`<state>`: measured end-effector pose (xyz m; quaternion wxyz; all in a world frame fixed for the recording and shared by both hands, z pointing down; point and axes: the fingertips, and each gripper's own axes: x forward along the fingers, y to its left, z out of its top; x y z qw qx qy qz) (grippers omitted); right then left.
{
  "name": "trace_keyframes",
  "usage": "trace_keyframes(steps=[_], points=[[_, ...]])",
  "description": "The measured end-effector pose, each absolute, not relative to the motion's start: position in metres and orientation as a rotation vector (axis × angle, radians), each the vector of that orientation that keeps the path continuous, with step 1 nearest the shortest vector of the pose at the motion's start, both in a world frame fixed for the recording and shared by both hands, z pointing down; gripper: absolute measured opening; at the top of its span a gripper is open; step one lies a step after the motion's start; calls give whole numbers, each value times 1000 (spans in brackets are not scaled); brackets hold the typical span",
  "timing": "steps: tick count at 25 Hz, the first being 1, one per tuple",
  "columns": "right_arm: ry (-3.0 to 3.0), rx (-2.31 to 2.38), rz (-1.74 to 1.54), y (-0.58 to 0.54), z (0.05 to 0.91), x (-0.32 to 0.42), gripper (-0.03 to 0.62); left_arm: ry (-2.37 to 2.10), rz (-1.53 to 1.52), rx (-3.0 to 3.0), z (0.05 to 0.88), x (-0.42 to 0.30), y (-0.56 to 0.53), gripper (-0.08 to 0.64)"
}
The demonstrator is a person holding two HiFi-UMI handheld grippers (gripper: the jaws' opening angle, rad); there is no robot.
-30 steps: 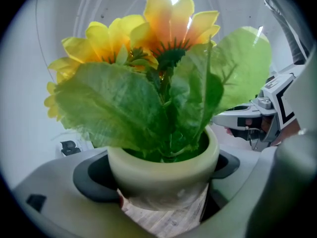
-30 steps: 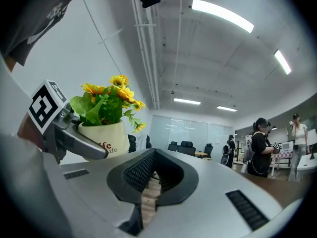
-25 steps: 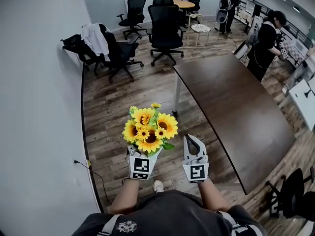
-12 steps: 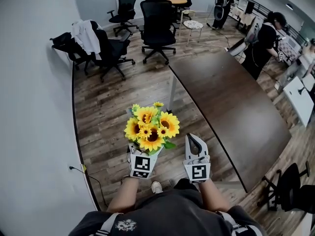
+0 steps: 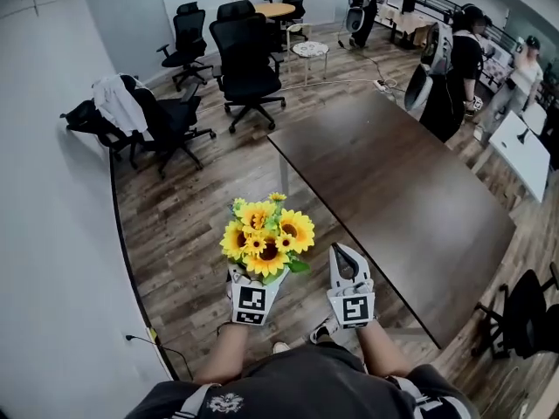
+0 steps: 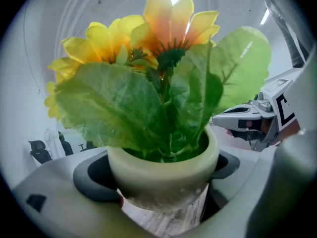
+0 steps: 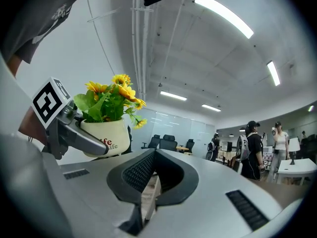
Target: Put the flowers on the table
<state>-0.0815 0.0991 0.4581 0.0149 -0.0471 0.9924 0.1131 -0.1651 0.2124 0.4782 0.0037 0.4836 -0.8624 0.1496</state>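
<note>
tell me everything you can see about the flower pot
The flower pot is round and cream, glossy like ceramic, with red lettering on its side. It holds yellow sunflowers with broad green leaves. It stands upright, clamped at its sides by the left tool, held in the air above the wooden floor, left of the dark table.

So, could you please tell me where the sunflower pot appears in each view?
Head view: sunflower pot lower centre.
Left gripper view: sunflower pot fills the centre, between the jaws.
Right gripper view: sunflower pot left of centre.
Shared landmark: black office chairs.
</note>
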Motion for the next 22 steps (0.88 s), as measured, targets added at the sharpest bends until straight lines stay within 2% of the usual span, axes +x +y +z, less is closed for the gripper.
trace_keyframes(steps=[11,22], points=[[3077,-357,271,-84,464,-105,23,-2599,559,1642,486,-198,47,535],[3062,-575,217,-181,476,-77,23,-2485,600,1802,503,-199,-58,535]])
